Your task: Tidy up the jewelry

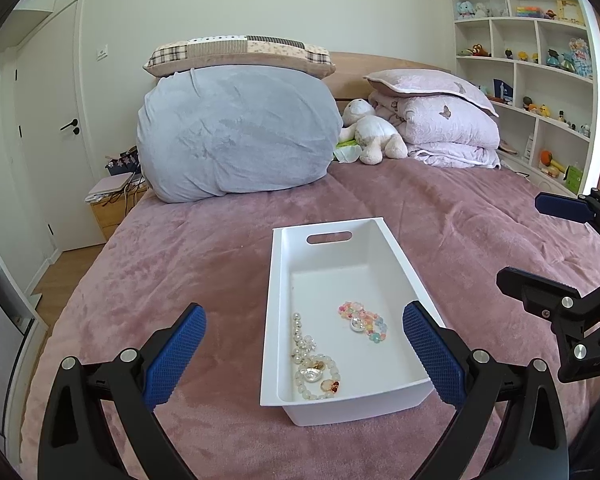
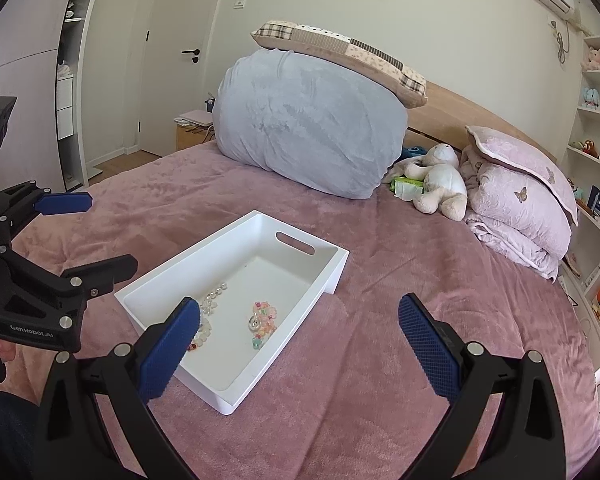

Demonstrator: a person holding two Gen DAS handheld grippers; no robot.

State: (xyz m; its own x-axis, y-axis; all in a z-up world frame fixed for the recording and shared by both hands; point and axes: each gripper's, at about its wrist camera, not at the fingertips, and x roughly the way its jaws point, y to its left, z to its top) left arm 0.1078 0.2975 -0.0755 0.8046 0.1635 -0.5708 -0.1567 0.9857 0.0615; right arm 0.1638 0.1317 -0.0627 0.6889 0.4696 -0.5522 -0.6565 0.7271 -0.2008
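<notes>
A white plastic bin with a handle slot sits on the pink bed cover; it also shows in the right wrist view. Inside lie a pastel bead bracelet and a pearl and pale bead string with crystal charms. My left gripper is open and empty, held above the bin's near end. My right gripper is open and empty, to the right of the bin. Each gripper shows at the edge of the other's view, the right one and the left one.
A large grey-blue cushion with a patchwork pillow on top stands at the head of the bed. A white plush toy and folded lilac bedding lie beside it. Shelves of toys line the right wall.
</notes>
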